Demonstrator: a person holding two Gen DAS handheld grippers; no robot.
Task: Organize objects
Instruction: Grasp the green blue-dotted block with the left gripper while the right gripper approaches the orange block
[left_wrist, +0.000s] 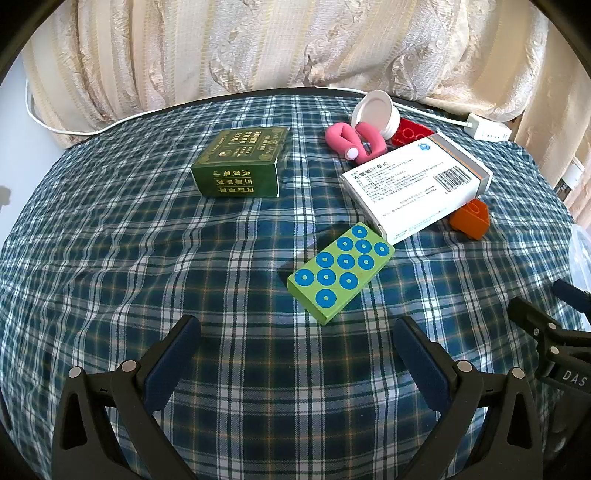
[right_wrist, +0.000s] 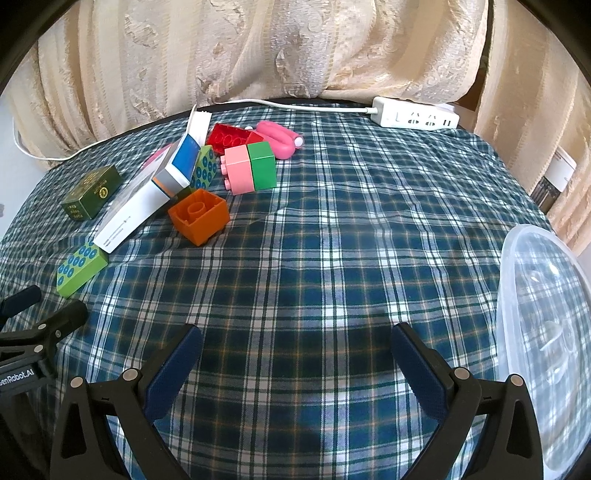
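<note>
I have both tools spread wide and empty above the plaid cloth: the left gripper points at the green dotted block, the right gripper at bare cloth. Taking the white medicine box as landmark, the dotted block touches its near corner, the orange brick sits just beside it, the dark green box lies to its left, and the clear container stands well apart to its right.

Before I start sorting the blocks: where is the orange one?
In the right wrist view the orange block lies left of centre on the plaid cloth, open side up, beside the tilted white box, in front of the pink-and-green blocks.
</note>
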